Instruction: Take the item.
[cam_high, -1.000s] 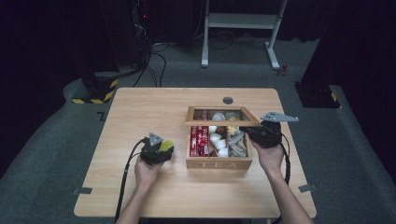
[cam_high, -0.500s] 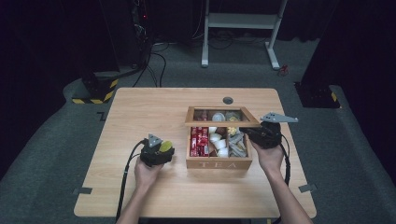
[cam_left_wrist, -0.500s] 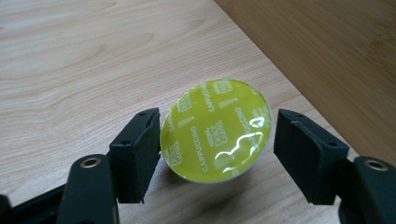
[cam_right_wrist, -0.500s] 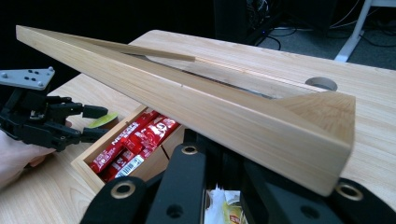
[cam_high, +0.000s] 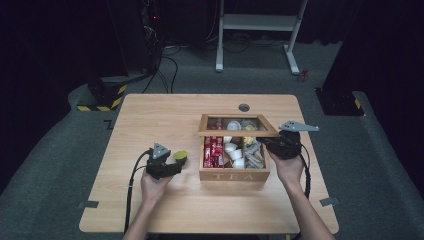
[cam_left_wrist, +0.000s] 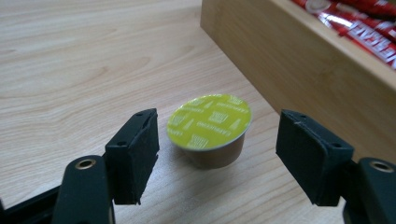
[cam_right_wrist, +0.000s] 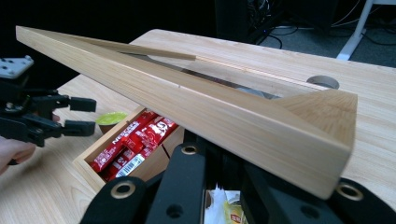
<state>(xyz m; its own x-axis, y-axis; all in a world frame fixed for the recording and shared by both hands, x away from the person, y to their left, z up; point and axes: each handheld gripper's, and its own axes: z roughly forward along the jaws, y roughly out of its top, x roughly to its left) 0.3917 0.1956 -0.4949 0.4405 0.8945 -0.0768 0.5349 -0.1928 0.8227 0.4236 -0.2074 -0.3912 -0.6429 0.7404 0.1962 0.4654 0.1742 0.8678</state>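
Observation:
A coffee capsule (cam_left_wrist: 210, 123) with a yellow-green foil top stands upright on the table just left of the wooden tea box (cam_high: 235, 175). My left gripper (cam_left_wrist: 224, 140) is open, one jaw on each side of the capsule (cam_high: 180, 155), with a gap on both sides. My right gripper (cam_high: 272, 144) is at the box's right side, shut on the front rail of the hinged lid (cam_right_wrist: 187, 102), which it holds raised and tilted over the box. In the right gripper view its jaws (cam_right_wrist: 215, 149) sit under that rail, their tips hidden.
The box holds red sachets (cam_high: 212, 150), white pods (cam_high: 232, 150) and other packets in separate compartments. A round cable hole (cam_high: 244, 107) lies behind the box. Bare tabletop (cam_high: 160, 120) stretches to the left and back. Cables trail from both grippers toward the front edge.

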